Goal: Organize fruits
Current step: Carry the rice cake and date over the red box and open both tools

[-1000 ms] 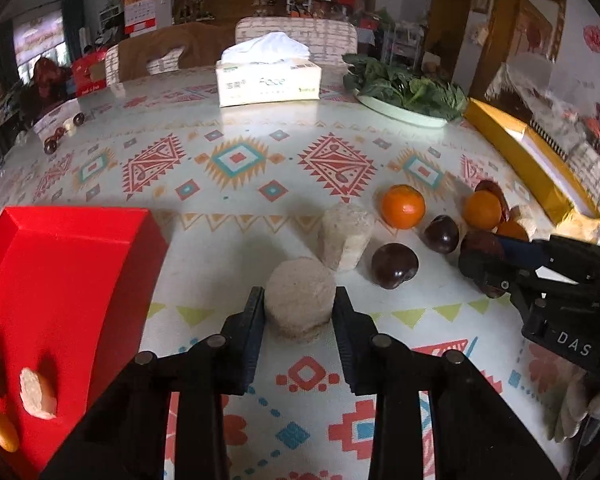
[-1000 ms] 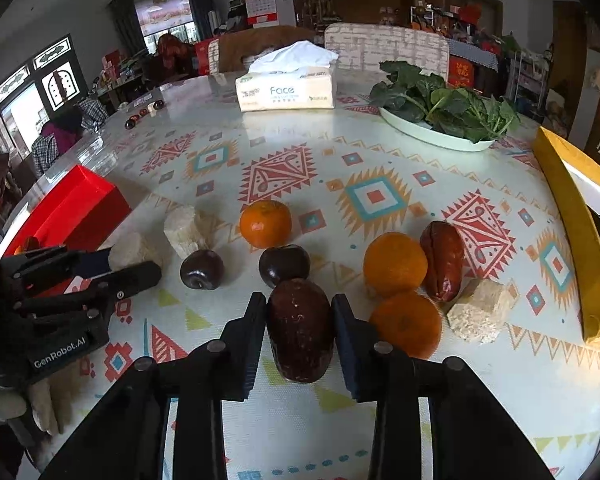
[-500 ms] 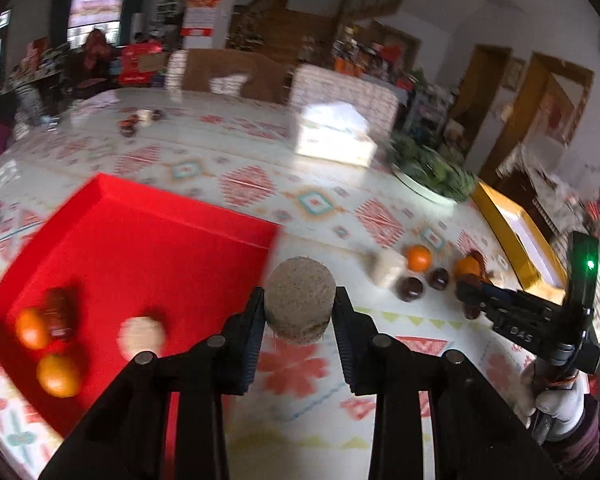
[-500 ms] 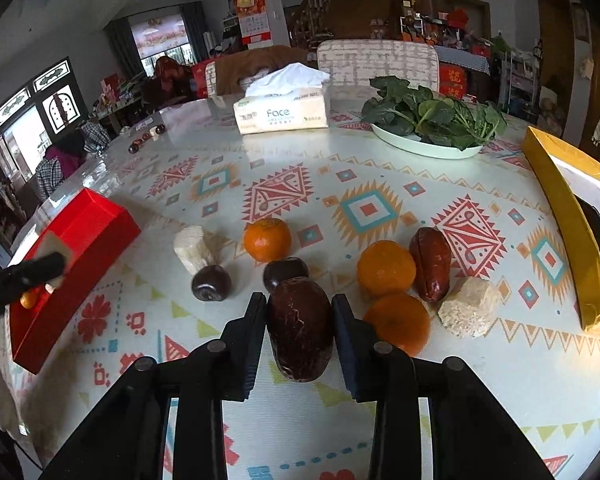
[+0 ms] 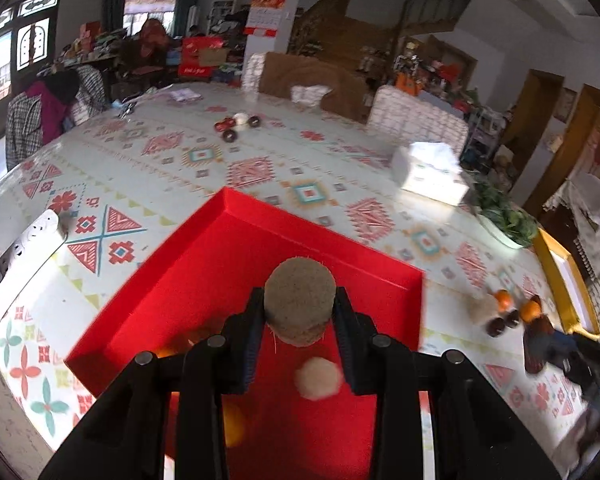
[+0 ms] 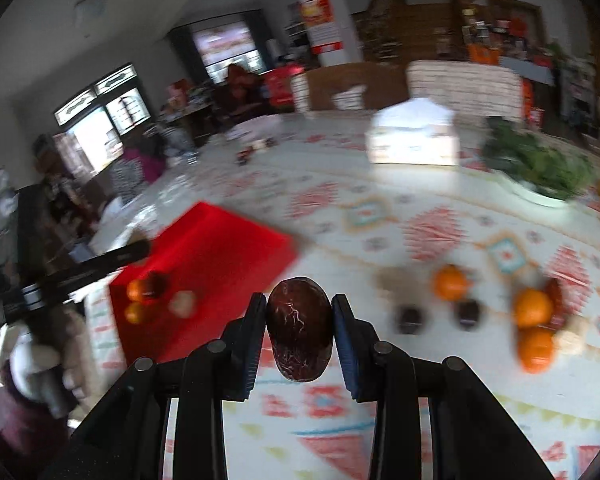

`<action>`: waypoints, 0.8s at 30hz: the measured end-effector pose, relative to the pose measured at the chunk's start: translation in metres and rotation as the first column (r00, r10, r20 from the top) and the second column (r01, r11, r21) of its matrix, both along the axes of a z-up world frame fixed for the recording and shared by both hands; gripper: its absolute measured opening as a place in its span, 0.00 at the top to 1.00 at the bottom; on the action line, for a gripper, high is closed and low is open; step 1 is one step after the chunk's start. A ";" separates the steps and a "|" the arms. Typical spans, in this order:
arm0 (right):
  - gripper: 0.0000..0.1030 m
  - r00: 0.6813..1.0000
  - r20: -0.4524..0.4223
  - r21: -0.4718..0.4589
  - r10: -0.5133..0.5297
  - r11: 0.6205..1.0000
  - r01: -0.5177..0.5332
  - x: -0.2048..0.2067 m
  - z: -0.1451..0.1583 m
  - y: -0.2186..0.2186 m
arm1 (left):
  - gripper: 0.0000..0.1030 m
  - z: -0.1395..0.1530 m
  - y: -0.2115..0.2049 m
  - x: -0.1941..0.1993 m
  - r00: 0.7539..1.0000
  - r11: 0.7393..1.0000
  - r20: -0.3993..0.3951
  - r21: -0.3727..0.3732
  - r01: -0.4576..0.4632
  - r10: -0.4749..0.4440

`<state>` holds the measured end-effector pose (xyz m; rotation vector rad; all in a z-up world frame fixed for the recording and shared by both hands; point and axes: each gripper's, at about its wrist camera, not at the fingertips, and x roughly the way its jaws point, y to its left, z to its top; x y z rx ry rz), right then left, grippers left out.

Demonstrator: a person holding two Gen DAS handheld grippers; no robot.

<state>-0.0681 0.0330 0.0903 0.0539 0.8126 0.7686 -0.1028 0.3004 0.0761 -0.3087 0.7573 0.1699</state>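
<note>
Lived-in home: patterned dining table (image 5: 260, 168), staircase (image 5: 432, 20).

both grippers (image 5: 299, 320) (image 6: 299, 328): black plastic arms, blue finger pads (image 6: 345, 344), round silver screws on top.

No legible text, label, brand or number to be made out in either view, print on the tissue box (image 5: 430, 174) blurred past reading, red wall poster (image 6: 321, 20) lettering too smeared to be read
</note>
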 end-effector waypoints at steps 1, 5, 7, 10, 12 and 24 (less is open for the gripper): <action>0.64 1.000 -0.012 0.004 0.027 1.000 -0.027 -0.002 0.000 0.013 | 0.69 -0.002 0.005 0.001 1.000 1.000 -0.008 -0.007 -0.005 0.005; 0.64 0.994 -0.032 -0.013 0.103 0.995 -0.103 -0.012 -0.009 0.057 | 0.69 -0.016 0.027 0.016 0.997 0.999 -0.069 -0.032 -0.030 0.027; 0.64 0.990 -0.037 -0.028 0.136 0.990 -0.137 -0.016 -0.014 0.077 | 0.69 -0.021 0.033 0.021 0.994 0.999 -0.096 -0.018 -0.045 0.044; 0.64 0.982 -0.052 -0.042 0.179 0.982 -0.181 -0.020 -0.022 0.104 | 0.69 -0.027 0.042 0.027 0.991 0.998 -0.120 -0.022 -0.056 0.053; 0.64 0.979 -0.058 -0.052 0.195 0.979 -0.198 -0.019 -0.027 0.120 | 0.69 -0.031 0.047 0.030 0.990 0.998 -0.132 -0.018 -0.061 0.059; 0.63 0.980 -0.080 -0.094 0.181 0.978 -0.188 0.020 -0.050 0.181 | 0.64 -0.048 0.071 0.044 0.980 0.992 -0.182 -0.072 -0.099 0.085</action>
